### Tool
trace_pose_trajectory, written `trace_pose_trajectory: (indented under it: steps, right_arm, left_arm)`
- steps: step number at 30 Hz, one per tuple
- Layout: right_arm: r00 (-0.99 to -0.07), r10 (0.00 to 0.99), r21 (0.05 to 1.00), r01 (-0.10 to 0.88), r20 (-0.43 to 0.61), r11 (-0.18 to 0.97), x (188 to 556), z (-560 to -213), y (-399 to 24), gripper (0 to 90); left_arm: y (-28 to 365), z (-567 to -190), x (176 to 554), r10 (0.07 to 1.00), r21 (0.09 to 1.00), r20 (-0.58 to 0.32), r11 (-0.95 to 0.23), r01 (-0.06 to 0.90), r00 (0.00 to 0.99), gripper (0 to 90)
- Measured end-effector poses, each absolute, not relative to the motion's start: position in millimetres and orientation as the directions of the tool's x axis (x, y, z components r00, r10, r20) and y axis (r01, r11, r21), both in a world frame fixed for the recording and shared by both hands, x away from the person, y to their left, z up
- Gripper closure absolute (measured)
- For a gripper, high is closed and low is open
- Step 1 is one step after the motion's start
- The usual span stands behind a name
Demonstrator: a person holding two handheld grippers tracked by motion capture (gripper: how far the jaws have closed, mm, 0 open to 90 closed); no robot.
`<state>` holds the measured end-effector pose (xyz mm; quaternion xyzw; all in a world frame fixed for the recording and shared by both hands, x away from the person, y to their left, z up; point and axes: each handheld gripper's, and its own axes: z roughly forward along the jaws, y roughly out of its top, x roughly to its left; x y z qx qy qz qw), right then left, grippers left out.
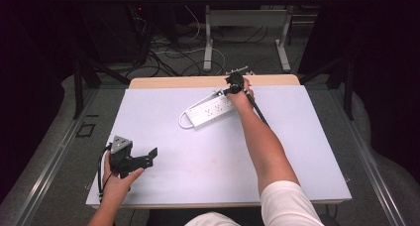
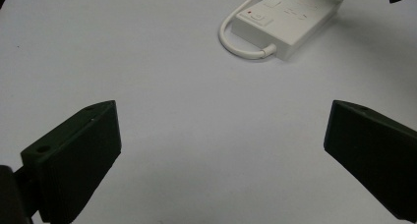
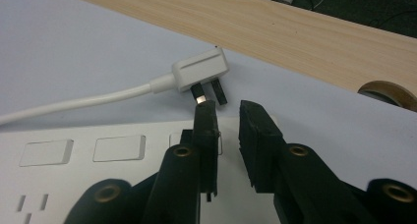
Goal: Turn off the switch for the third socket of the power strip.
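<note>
Right forearm is stretching long across the white mat point(image 1: 208, 161) from the near edge, wrist bent down, hand gripping the right gripper point(image 3: 227, 113) over the far end of the power strip point(image 1: 210, 111). Its jaws are standing slightly parted with nothing between them, tips hovering just short of the white plug point(image 3: 201, 71), which is lying on its side on the mat beside the strip, pins pointing toward the jaws. Power strip is lying diagonally at the far middle of the mat, its cable looping at the left end. Left hand is resting at the near left corner, holding the left gripper point(image 2: 221, 145) low and level, jaws gaping wide, empty, aiming at the strip well apart.
</note>
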<state>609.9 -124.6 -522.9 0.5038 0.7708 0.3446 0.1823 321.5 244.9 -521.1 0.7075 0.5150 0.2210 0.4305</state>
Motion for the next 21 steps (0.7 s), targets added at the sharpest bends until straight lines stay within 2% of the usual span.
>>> trace_pose_trajectory:
  steps: [15, 21]
  right_arm:
    - [-0.406, 0.912, 0.723, 0.648, 0.062, 0.24, 606, -515, -128, 51.6]
    - [-0.403, 0.914, 0.726, 0.645, 0.056, 0.239, 604, -512, -128, 46.3]
  left_arm:
    - [246, -521, 321, 0.919, 0.835, -0.132, -0.1, 0.541, 0.373, 0.8]
    - [245, -521, 321, 0.918, 0.834, -0.13, -0.102, 0.542, 0.373, 0.8]
